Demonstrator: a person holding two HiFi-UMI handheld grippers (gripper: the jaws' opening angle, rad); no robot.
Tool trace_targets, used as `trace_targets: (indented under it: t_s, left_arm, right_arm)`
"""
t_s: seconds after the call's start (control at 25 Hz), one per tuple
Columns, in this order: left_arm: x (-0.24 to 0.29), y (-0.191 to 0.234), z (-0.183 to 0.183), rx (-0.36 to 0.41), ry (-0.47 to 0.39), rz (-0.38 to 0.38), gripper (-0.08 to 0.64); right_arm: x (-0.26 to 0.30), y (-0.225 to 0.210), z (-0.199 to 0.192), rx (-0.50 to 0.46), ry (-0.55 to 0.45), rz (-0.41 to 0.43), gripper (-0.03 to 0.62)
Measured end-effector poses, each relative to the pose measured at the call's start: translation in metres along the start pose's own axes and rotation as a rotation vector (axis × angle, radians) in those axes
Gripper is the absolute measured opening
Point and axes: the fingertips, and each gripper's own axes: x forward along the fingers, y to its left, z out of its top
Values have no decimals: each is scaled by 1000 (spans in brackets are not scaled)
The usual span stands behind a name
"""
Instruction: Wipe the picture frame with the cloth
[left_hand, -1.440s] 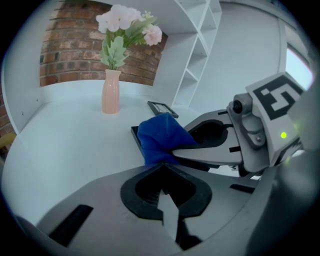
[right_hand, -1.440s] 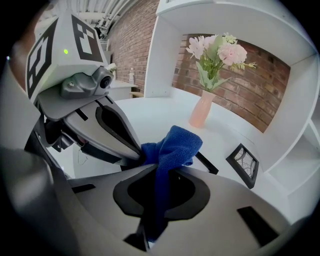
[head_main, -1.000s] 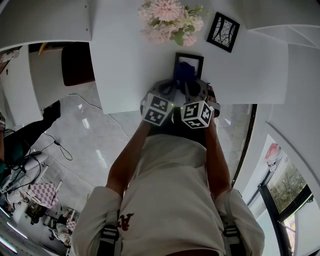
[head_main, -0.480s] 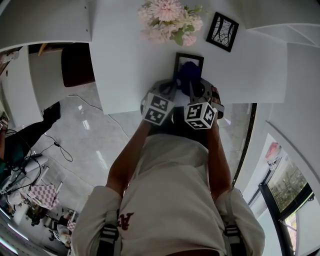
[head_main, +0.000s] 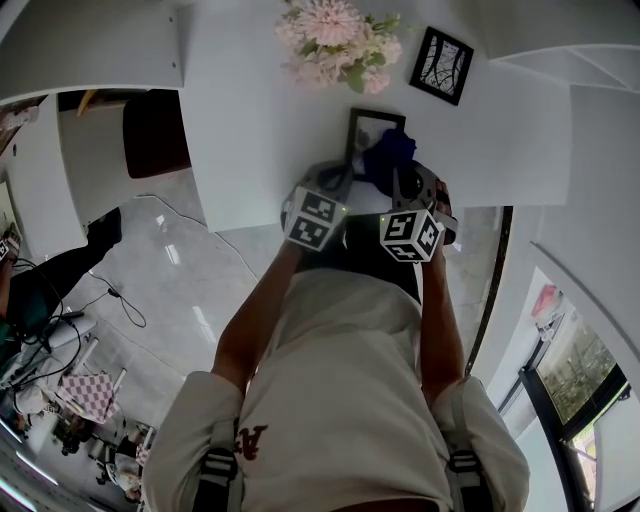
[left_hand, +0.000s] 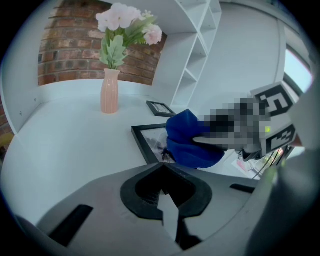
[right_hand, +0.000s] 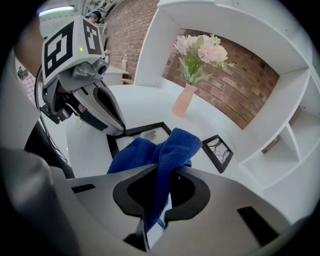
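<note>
While the right gripper (right_hand: 167, 170) pinches the blue cloth (right_hand: 150, 152) over the picture frame (right_hand: 137, 129) — left gripper (left_hand: 162, 167), jaws together, at its edge.

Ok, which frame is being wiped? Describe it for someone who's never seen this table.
On the white table, in front of the pink vase of flowers, are two black frames. It is the larger frame, nearer the person, with the blue cloth from the right gripper's jaws draped over it; the small frame sits apart, uncovered.
</note>
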Motion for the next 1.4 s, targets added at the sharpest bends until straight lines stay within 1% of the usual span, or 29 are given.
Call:
trace_targets:
  t_s: [0.16,0.32,0.72,0.88,1.04,1.2,1.4]
  left_arm:
    - [0,0,0,6,2,-2,2]
    - [1,0,-1,28,12,-4,1]
    - [2,1,-1,21,17,-10,2]
    - [2,0,-1,31,17,-20,2]
    - [1,1,-2,21,8,-35,2]
    - [-4,5,2,5,-9,-27,1]
    - [-15,10,13,10,-41,-4,2]
  right_arm:
    - [-4,-6,-9,17,26,-22,34]
    - [-10,-16,-17,72,46,-38,34]
    - [-30,-39,-24,89,59,-104,34]
    - [-40,-46,-22,100,57,-122,34]
    - [-50,-50,-14,129,30,-131,34]
    - [-58,-55,-3,184,-15,-131,33]
    - [-71,-65,16,275,-118,-142,32]
